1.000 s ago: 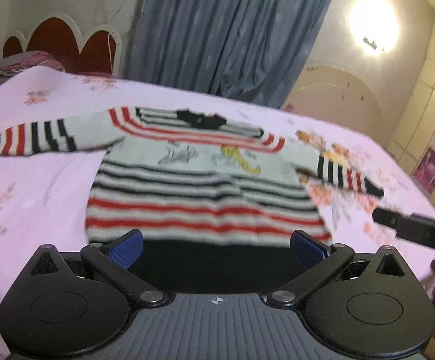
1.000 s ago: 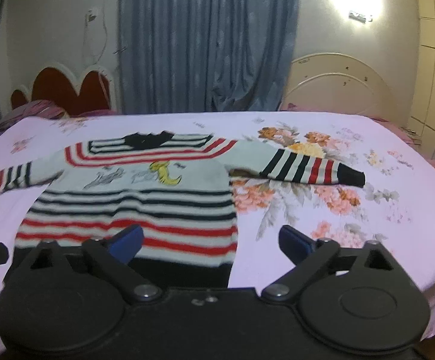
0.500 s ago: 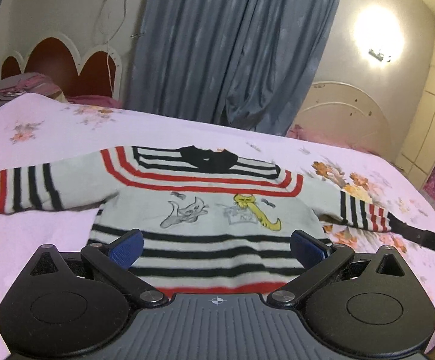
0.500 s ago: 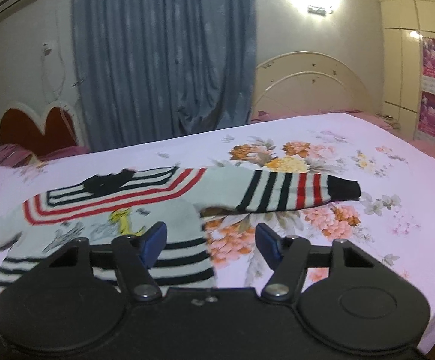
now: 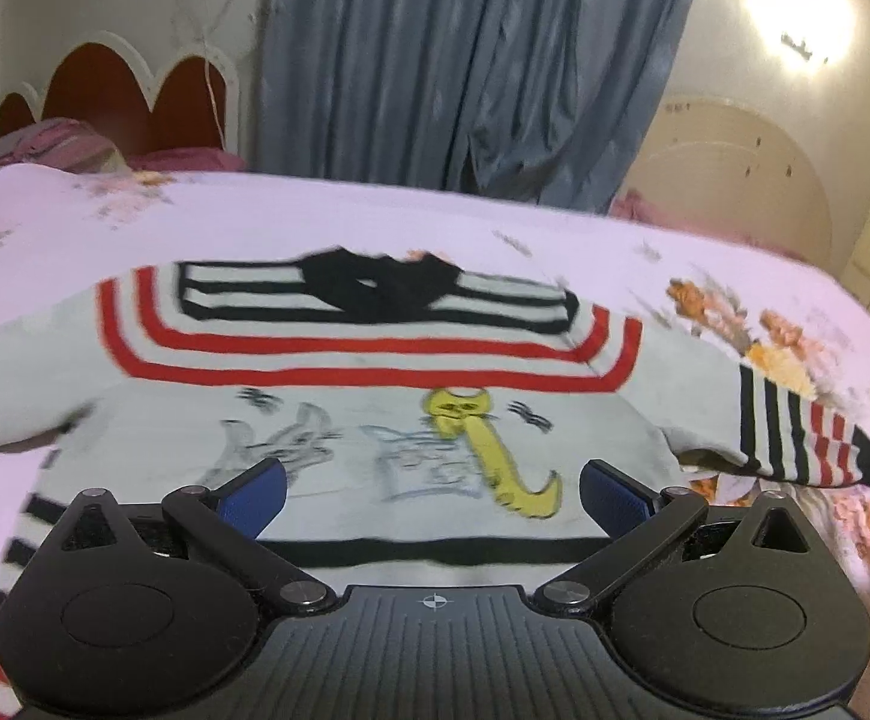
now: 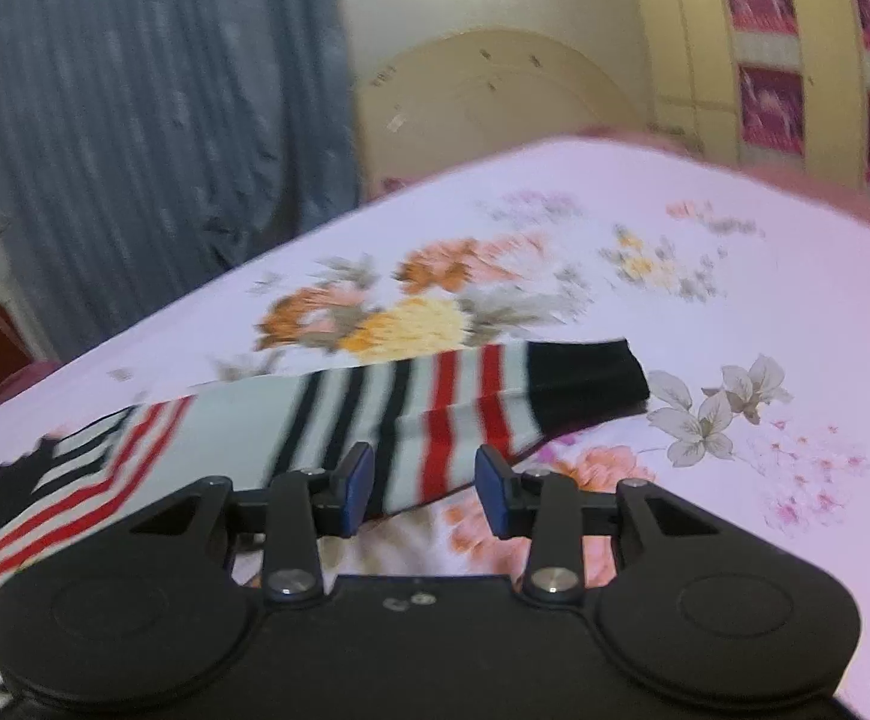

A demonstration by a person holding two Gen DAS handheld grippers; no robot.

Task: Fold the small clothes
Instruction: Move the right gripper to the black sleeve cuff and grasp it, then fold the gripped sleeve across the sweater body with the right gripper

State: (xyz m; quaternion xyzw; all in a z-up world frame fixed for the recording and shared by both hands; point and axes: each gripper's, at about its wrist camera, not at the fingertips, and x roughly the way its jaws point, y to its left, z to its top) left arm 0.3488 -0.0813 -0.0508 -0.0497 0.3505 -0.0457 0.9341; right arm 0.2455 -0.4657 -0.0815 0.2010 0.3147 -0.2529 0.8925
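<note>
Left gripper jaws wide apart; right gripper jaws closing, half-narrowed.

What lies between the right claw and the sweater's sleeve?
Nothing visible. The right claw is open just short of the striped sleeve, its jaws having just been closing, with only bare bedsheet around.

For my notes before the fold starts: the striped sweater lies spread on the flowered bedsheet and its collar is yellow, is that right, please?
Not quite. The striped sweater does lie spread on the flowered bedsheet, but its collar is black, not yellow. The left wrist view shows it; the only yellow there is the cartoon figure printed on the chest.
</note>
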